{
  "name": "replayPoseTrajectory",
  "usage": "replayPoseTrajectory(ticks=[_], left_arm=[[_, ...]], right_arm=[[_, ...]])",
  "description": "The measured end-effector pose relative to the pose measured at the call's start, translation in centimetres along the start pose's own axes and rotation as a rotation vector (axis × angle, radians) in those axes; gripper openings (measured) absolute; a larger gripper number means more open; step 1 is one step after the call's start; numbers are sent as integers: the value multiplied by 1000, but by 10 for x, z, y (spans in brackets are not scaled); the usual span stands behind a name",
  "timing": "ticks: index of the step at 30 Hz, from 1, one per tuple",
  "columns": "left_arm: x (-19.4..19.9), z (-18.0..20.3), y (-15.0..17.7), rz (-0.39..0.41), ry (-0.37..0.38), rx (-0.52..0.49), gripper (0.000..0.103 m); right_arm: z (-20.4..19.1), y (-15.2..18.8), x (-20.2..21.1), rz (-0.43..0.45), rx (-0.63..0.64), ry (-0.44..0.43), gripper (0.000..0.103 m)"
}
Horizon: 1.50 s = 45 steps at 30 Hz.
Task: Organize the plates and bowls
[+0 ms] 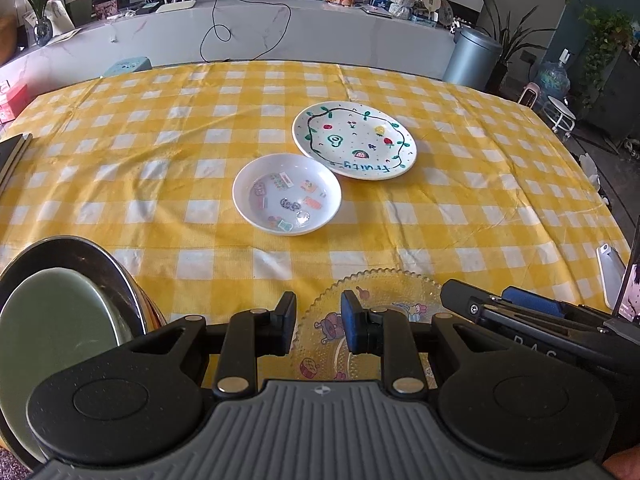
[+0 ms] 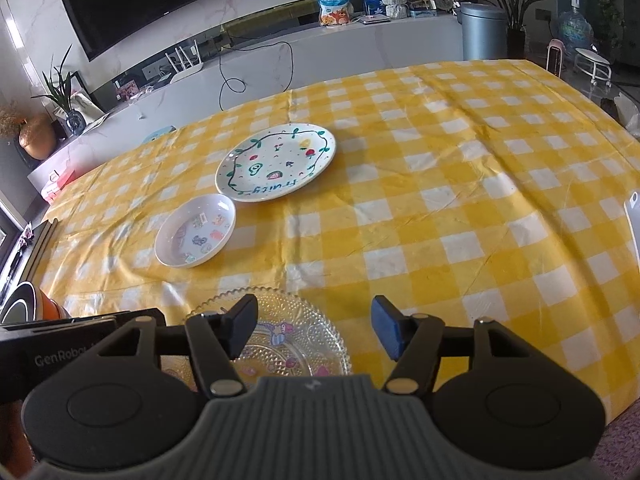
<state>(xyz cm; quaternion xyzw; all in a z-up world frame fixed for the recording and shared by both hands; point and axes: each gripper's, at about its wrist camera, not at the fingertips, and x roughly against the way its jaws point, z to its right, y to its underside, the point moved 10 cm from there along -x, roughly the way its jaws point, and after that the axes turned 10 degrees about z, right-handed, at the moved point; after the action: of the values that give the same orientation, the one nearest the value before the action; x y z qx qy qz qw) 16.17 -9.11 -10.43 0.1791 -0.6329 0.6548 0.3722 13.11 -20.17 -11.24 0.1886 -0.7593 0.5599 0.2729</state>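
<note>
While both tools (image 2: 314, 330) hover open, 3 plates (image 1: 355, 140), 2 bowls (image 1: 56, 320).

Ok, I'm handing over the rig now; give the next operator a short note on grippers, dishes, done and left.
Left gripper: jaws narrowly apart, empty.
Right gripper: wide open, empty.
Both hang over the clear embossed glass plate at the near table edge.
Small white stickered bowl and large white fruit-painted plate sit side by side mid-table.
Pale green dish lies in a steel bowl, near left.
Left to do: gather the three loose dishes.
</note>
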Motion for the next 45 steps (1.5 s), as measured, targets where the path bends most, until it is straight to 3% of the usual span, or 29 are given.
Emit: replayPoseTrajectory(ticks=[6,12,15,22,29,36,45], left_arm=[[-2,-5,-19,4,-18,-32,27],[-7,-8,-48,10,-34,-76,40],[-12,-8,-61,2,-11,-80,46],[-35,-3,-89,-54,90,-88,47],[-74,-18,-120,-77,101,-40,51],[-122,-30,-131,-120,137,5,50],[-169,-43,-132,-164,164,83,39]], right_arm=[[-3,-10,-10,-12,10,6,66],[-8,-28,-22,-3,17,-4,67],[-10,-35,-28,-1,25,-7,67],[-7,-52,-51,-22,-28,-39,68],[4,-70,-81,-50,-140,-64,67],[15,-85,-116,-45,-208,-53,53],[33,-93,-155,-59,-297,-66,34]])
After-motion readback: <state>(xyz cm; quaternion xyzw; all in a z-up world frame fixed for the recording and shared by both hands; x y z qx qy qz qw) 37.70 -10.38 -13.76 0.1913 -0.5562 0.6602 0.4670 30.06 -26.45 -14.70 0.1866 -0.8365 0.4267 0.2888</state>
